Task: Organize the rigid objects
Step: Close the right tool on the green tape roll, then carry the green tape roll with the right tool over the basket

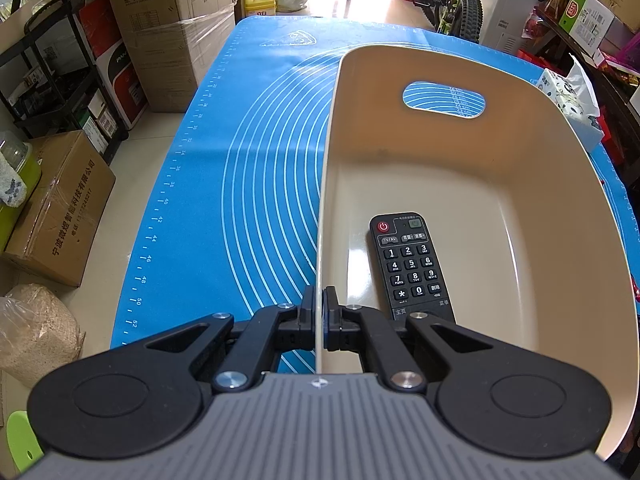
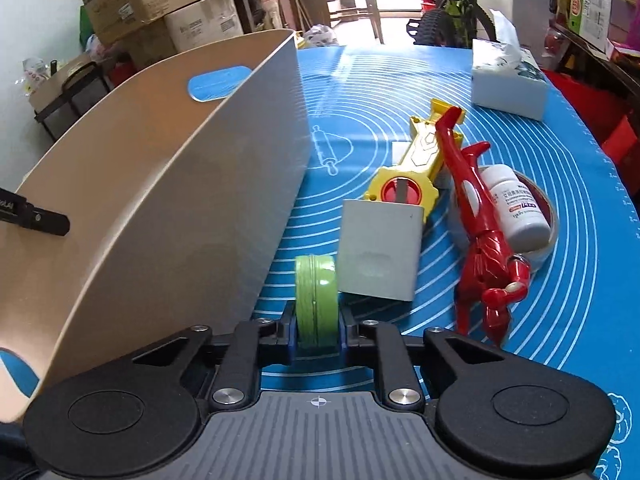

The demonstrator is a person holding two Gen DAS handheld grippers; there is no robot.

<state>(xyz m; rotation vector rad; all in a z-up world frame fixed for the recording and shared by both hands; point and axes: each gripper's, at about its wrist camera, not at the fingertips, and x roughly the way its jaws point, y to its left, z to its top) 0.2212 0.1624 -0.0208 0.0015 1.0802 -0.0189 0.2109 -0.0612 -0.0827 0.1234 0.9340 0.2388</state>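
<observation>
Left gripper (image 1: 319, 316) is pinched on the near wall of the bin (image 1: 520, 168), one finger inside and one outside the rim. Inside the bin a remote (image 1: 410, 266) lies flat, keys up; its lower end is hidden behind the gripper's right linkage. The bin stands on a blue mat (image 1: 192, 208) covering the bench; the bin's near right corner is cut off by the frame edge.

Right gripper (image 2: 318, 322) is clamped on a green tin (image 2: 316, 300), held on edge just beside the bin's outer wall (image 2: 192, 200); whether the tin touches the mat cannot be determined. Just beyond it stands a white box (image 2: 380, 252), which covers the near end of a yellow toy (image 2: 416, 160). A red figure (image 2: 480, 232) lies across the toy, its head toward the camera. A pill bottle (image 2: 516, 204) lies on a tape roll (image 2: 550, 216), largely hiding it; label print is too small to read. A tissue box (image 2: 508, 80) sits at the far end. At the left frame edge, part of the left gripper's finger (image 2: 36, 216) shows above the bin.
</observation>
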